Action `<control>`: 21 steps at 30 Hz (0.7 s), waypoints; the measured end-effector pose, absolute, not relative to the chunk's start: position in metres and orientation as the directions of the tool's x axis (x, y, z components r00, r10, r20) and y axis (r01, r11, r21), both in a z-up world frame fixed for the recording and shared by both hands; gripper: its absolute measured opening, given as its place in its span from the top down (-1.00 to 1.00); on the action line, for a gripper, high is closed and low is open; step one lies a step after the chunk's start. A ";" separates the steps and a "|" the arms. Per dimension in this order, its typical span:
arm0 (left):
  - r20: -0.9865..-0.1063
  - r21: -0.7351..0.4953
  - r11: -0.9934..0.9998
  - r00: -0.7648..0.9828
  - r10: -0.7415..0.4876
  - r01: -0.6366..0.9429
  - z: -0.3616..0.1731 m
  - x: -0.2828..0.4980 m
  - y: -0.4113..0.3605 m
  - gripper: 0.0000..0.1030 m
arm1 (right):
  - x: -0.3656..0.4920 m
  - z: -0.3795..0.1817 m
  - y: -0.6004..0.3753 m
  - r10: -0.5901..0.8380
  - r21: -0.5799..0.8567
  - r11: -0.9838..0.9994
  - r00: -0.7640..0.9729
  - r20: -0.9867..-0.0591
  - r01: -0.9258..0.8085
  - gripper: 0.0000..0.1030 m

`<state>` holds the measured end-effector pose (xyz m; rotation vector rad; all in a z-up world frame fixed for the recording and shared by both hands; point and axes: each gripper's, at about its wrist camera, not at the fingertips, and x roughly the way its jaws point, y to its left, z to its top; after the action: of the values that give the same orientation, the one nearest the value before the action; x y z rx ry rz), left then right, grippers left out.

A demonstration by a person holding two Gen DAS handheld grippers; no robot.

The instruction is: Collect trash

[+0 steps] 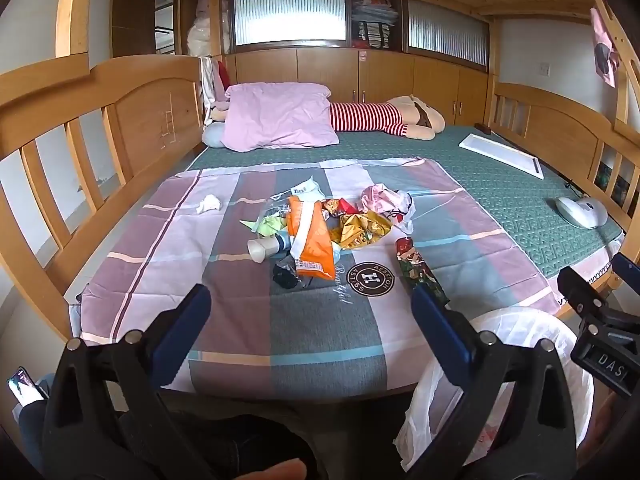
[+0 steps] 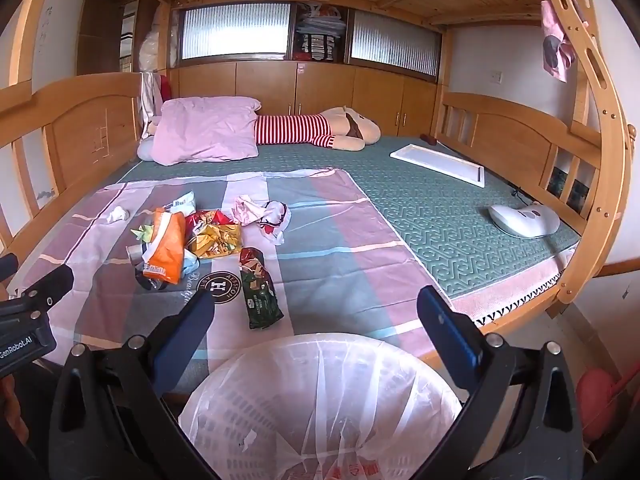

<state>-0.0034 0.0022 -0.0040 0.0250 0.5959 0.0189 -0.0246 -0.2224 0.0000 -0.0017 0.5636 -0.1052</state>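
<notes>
Currently no item has been picked up; judged from the layout, the task stands at its opening step. The left hand-held gripper [image 1: 310, 312] hangs above the near edge of the bed with its jaws spread wide and nothing between them. The right hand-held gripper [image 2: 316, 316] is likewise wide and empty, positioned over the lined waste basket [image 2: 320, 400], which stands on the floor just beside the bed's near edge.

The trash lies in a loose cluster on the plaid bed sheet [image 1: 280, 340], well apart from both grippers:
- an orange snack bag [image 1: 310, 240] on top of the central pile;
- a crumpled gold wrapper [image 1: 364, 230] touching it;
- a dark green snack packet [image 2: 258, 288], lying separately and nearest the basket;
- a pink crumpled bag [image 1: 386, 202] at the far side;
- a small paper cup [image 1: 258, 248], tipped on its side;
- a wad of white tissue [image 1: 209, 203], set off alone.

The next move likely calls for reaching one gripper forward to a single item. The green packet is the closest candidate for the right gripper. Thin film wrappers may slip, so the jaws should close across a crumpled fold.
</notes>
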 end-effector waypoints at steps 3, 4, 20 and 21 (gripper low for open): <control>-0.560 0.027 1.000 0.828 0.026 -0.014 -0.004 -0.004 0.003 -0.93 | -0.025 0.000 -0.222 -0.099 -0.030 0.995 0.841 -0.533 0.099 -0.94; -0.560 0.028 1.000 0.828 0.028 -0.015 -0.005 -0.004 0.001 -0.93 | -0.025 0.000 -0.222 -0.100 -0.030 0.995 0.840 -0.533 0.099 -0.94; -0.563 0.026 1.000 0.826 0.026 -0.015 -0.007 -0.004 0.001 -0.93 | -0.026 -0.002 -0.220 -0.078 -0.015 0.996 0.843 -0.532 0.083 -0.94; -0.564 0.025 1.000 0.826 0.026 -0.015 -0.008 -0.005 0.001 -0.93 | -0.025 -0.002 -0.220 -0.078 -0.014 0.996 0.842 -0.533 0.083 -0.94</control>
<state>-0.0050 0.0007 -0.0077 0.0201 0.5990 0.0219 -0.0254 -0.2203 -0.0020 0.0101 0.5628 -0.0851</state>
